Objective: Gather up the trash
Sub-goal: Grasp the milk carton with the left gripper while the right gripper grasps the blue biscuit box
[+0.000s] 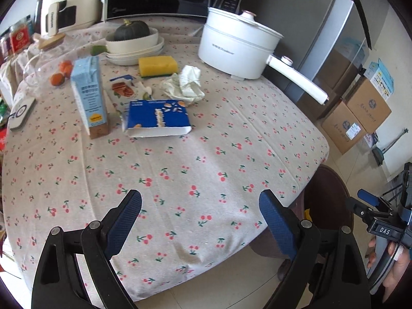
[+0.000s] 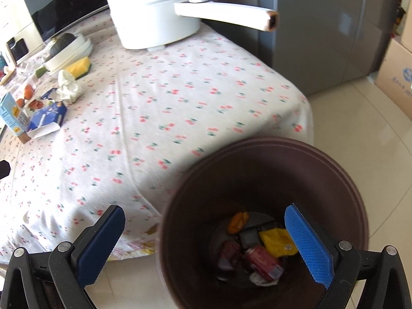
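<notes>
A: What lies on the cherry-printed cotton tablecloth (image 1: pixel 195 159)?

B: A flattened blue cardboard box (image 1: pixel 158 118) on its side with its white open end showing, and just behind it a crumpled white paper tissue (image 1: pixel 186 83), soft and creased. Beside the box stands an upright pale blue drink carton (image 1: pixel 90 95), and between them lies a torn nut-picture wrapper (image 1: pixel 123 88). Farther back sit a yellow sponge with a green scouring base (image 1: pixel 157 66) and a glossy white electric pot with a long handle (image 1: pixel 237 46).

A: Any containers?

B: Stacked white ceramic dishes (image 1: pixel 135 47) hold a dark green squash (image 1: pixel 131 30). On the floor at the table's corner stands a round dark brown plastic bin (image 2: pixel 267 170); inside are a yellow wrapper (image 2: pixel 275 240), a red packet (image 2: pixel 262 260), an orange scrap (image 2: pixel 238 221) and some white paper.

A: And the grippers?

B: The left gripper (image 1: pixel 200 219) hangs over the near bare cloth, its textured blue pads spread wide, holding and touching nothing. The right gripper (image 2: pixel 204 244) is equally wide apart and empty, poised above the bin's near rim.
</notes>
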The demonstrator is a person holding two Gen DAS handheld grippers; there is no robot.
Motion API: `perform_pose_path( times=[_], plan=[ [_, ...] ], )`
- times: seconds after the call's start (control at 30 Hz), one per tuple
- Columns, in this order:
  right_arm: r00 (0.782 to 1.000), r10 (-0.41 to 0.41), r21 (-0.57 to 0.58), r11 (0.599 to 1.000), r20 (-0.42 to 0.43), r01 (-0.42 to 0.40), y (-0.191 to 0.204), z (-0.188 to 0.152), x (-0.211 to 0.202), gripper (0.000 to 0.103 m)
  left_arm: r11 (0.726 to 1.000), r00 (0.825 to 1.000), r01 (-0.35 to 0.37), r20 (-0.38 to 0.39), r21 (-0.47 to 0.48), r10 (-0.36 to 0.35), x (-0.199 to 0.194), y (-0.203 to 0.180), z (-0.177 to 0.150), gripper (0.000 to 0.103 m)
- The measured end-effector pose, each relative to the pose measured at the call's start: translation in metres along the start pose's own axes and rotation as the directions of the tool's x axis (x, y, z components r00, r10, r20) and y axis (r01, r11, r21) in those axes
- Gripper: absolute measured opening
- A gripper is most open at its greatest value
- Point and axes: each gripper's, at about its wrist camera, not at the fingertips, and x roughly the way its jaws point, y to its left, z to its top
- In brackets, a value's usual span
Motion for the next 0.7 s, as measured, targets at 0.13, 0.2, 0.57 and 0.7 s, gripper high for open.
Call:
perform_pose_path(
  times=[0.13, 0.2, 0.57, 0.7],
  plan=[
    [1.0, 0.028, -0.042, 0.999, 0.0, -0.028, 0.034, 0.01, 0.01, 0.102, 0.997, 1.0, -0.028, 0.01, -0.068, 0.029, -0.007, 0.036, 0.003, 0.094],
    [0.999, 0.047, -0.056, 0.997, -0.002, -0.047, 0.051, 0.014, 0.017, 0.102, 0.993, 0.998, -0.056, 0.019, -0.102, 0.058, -0.011, 0.053, 0.004, 0.094],
    [0.994, 0.09, -0.148, 0.984, -0.059, -0.098, 0.128, 0.022, 0.06, 0.102, 0.972, 0.978, -0.16, 0.106, -0.174, 0.18, -0.005, 0.107, 0.033, 0.094],
    [0.994, 0.089, -0.143, 0.985, -0.069, -0.098, 0.136, 0.025, 0.07, 0.102, 0.97, 0.978, -0.134, 0.132, -0.201, 0.162, 0.016, 0.113, 0.056, 0.093]
  ],
)
